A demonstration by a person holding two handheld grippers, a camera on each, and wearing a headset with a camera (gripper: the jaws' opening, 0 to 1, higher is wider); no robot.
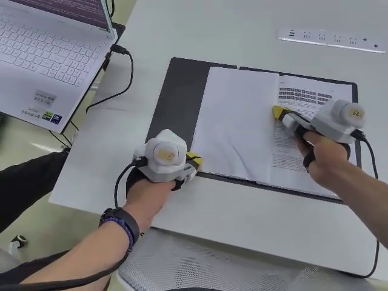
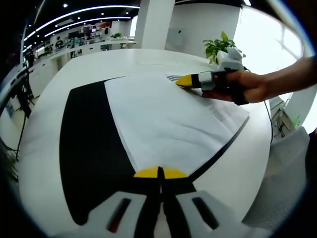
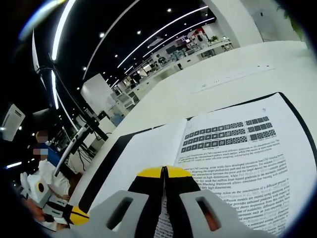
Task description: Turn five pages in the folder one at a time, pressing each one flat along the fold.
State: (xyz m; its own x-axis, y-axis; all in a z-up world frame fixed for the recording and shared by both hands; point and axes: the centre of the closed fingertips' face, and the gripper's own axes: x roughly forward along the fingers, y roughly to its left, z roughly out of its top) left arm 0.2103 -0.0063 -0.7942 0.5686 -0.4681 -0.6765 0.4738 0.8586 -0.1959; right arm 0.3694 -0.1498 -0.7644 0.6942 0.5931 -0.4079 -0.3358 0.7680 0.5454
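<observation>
The folder (image 1: pixel 176 103) lies on the table (image 1: pixel 212 30), laptop (image 1: pixel 42 54) left of it, socket strip (image 1: pixel 330 39) behind.

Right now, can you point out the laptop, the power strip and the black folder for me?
laptop (image 1: pixel 42 51): head view, on its keyboard.
power strip (image 1: pixel 330 40): head view, middle of its white body.
black folder (image 1: pixel 176 103): head view, bare left inside cover.
</observation>
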